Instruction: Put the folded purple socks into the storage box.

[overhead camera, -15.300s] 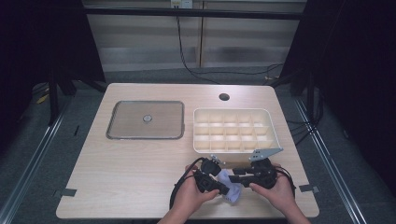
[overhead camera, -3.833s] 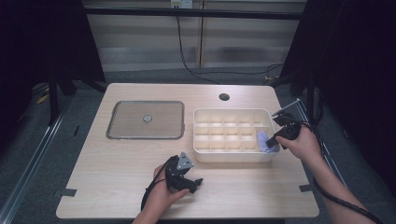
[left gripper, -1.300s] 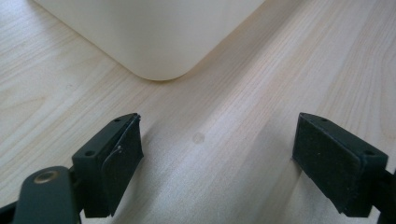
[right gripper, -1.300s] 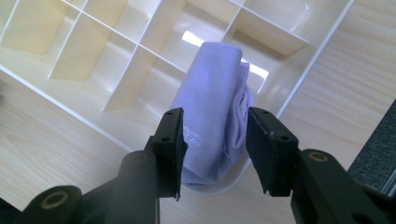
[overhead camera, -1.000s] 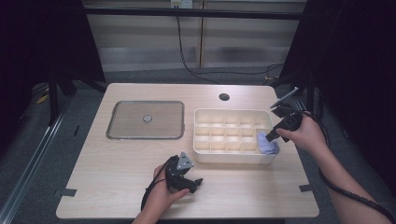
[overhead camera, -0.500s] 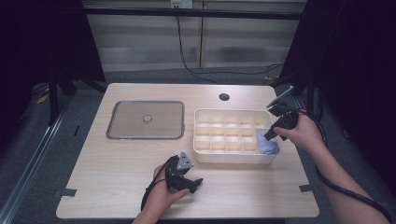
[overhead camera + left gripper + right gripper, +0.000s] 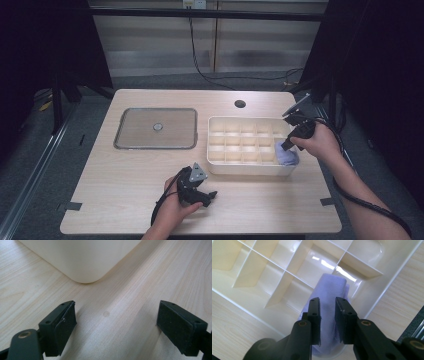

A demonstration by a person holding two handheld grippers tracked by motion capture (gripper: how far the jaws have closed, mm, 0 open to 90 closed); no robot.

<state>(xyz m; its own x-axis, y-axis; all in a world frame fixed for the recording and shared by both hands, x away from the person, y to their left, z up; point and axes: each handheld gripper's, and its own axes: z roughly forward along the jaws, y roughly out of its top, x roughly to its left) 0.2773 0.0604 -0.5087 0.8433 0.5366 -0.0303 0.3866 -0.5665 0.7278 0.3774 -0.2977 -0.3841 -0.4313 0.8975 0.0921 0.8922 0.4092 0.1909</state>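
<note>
A white tray (image 7: 249,169) with many small compartments stands right of the table's middle. A lavender cloth (image 7: 288,157) lies bunched in its near right corner compartment. My right gripper (image 7: 285,146) points down over the cloth from the tray's right side. In the right gripper view its jaws (image 7: 327,302) have just been closing to a narrow gap; the cloth (image 7: 332,285) shows through that gap, and I see no pinch on it. My left gripper (image 7: 210,195) rests on the table in front of the tray, jaws (image 7: 116,322) wide open over bare wood.
A flat grey square plate (image 7: 155,128) with a small knob lies at the table's left. A round cable hole (image 7: 240,104) sits near the far edge. The tray's rounded corner (image 7: 82,260) is just ahead of the left jaws.
The right hand has shifted slightly over the tray's corner with the cloth under it. The left hand and gripper have stayed put.
</note>
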